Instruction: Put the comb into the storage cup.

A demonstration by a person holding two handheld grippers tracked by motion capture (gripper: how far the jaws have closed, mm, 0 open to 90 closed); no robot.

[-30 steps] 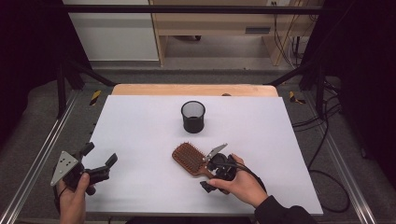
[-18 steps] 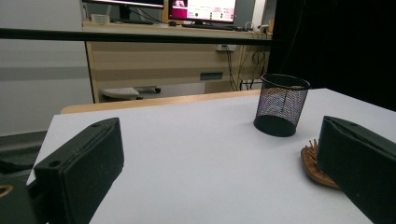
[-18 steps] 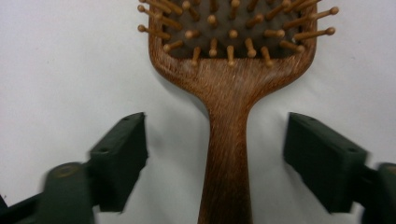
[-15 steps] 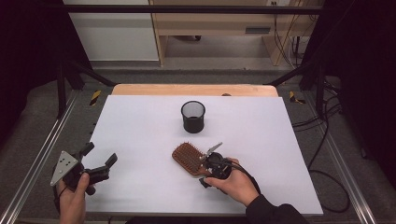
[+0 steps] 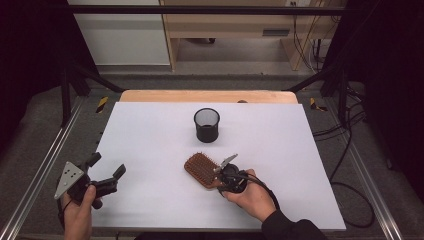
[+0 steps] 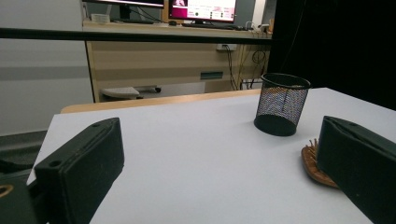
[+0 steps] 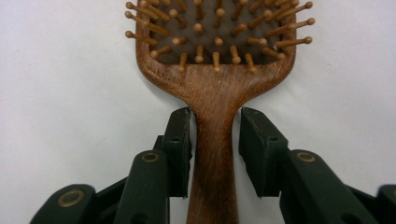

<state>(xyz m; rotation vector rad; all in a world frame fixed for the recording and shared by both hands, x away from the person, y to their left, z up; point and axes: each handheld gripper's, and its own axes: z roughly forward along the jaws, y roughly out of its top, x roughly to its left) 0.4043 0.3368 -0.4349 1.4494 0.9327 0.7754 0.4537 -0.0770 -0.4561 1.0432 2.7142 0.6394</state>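
Near the tabletop's [image 5: 150, 130] front edge, the right gripper [image 7: 215, 126] straddles the wooden hairbrush's [image 5: 201, 169] handle, jaws narrowly apart, the left one touching or nearly so. The brush lies bristles up, head pointing toward the far-left corner. At the front-left corner, the left gripper [image 5: 106, 171] is wide open, empty. Farther back stands a black mesh cup [image 5: 206, 125].

A white table [image 5: 150, 130] carries a black mesh cup [image 5: 206, 125] and, nearer, a wooden hairbrush [image 5: 201, 169] lying bristles up.
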